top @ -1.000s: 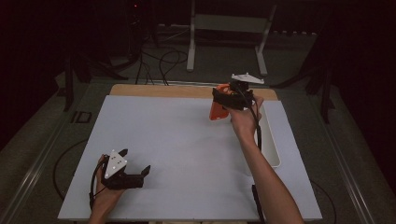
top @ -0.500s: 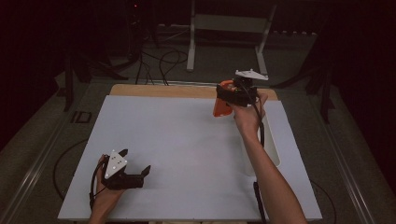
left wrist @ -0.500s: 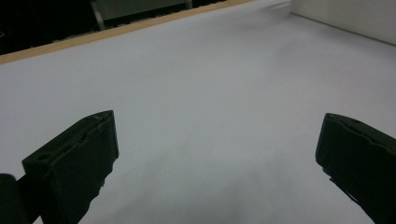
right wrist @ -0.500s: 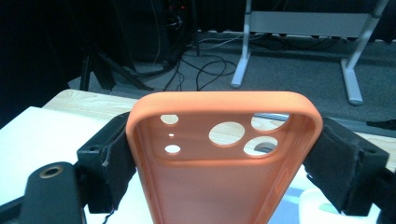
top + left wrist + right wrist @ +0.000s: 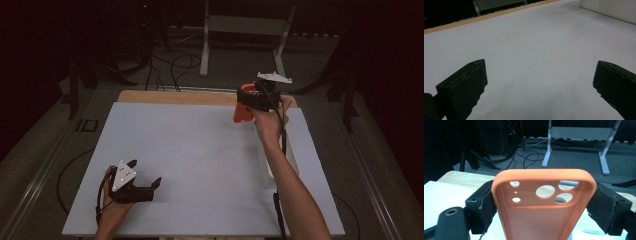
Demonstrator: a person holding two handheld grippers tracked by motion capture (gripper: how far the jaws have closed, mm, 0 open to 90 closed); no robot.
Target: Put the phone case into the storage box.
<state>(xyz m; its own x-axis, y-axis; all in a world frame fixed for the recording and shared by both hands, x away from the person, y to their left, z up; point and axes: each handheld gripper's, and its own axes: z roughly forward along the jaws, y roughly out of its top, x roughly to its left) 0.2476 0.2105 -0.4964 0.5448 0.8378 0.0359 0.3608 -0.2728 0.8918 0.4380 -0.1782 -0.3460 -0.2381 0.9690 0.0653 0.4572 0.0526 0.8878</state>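
An orange phone case with camera cut-outs is clamped across its width between the jaws of my right gripper, its inner side facing the camera. From above, the right gripper holds the orange case in the air over the far right of the white table. My left gripper rests near the table's front left corner, jaws wide open and nothing between them. In the left gripper view its fingers frame bare white tabletop.
A white tray-like bin lies along the table's right side, below the right forearm; its wall shows far off in the left gripper view. Beyond the table's wooden far edge are cables and a metal stand on the dark floor.
The right gripper has lifted the orange case a little higher and slightly to the right. The left gripper has stayed in place.
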